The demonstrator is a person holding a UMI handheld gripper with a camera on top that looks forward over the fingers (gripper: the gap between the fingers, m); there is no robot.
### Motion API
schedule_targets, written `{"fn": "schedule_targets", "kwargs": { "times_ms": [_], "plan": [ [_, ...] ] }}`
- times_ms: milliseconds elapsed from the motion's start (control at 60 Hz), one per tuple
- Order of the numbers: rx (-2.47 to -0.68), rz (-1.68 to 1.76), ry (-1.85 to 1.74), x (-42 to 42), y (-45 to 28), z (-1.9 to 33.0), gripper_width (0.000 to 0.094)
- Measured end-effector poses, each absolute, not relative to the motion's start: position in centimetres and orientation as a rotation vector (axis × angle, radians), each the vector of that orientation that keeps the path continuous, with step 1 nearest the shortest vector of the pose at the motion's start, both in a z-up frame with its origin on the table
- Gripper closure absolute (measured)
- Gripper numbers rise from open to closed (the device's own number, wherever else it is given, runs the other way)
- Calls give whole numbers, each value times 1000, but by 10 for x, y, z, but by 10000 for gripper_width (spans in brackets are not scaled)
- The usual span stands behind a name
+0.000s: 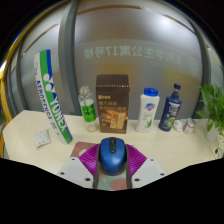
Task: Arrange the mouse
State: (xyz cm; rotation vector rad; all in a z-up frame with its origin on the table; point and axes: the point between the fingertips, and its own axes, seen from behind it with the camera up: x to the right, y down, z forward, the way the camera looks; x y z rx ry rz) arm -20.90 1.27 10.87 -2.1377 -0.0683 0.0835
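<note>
A blue computer mouse (112,154) with a dark scroll wheel sits between the two fingers of my gripper (112,160). The magenta pads (87,156) press against both of its sides, so the gripper is shut on it. The mouse is held over the near part of the cream table (40,155). Its underside is hidden, so I cannot tell if it touches the table.
Along the back of the table stand a tall green-and-white tube (52,97), a clear water bottle (89,108), a brown box (113,104), a white bottle (149,110), a dark blue bottle (173,107) and a green plant (213,106). A small packet (42,139) lies at left.
</note>
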Motion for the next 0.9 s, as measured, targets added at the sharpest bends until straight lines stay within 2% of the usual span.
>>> {"fn": "schedule_targets", "kwargs": {
  "times_ms": [67, 133, 217, 283, 317, 367, 383, 417, 617, 900],
  "plan": [
    [-2211, 96, -78, -228, 17, 58, 560],
    [-2271, 83, -90, -240, 18, 21, 533],
    [-2319, 79, -119, -248, 13, -5, 487],
    [-2332, 70, -127, -250, 10, -11, 414],
    [-2326, 56, -135, -249, 9, -8, 319],
    [-2321, 25, -146, -245, 7, -1, 103],
    [-2318, 20, -151, -245, 5, 2, 73],
    [-2318, 0, -148, -244, 2, 9, 99],
    [-2265, -54, -87, -245, -38, 71, 82],
    [-2165, -144, -19, -260, -154, 160, 86]
  ]
}}
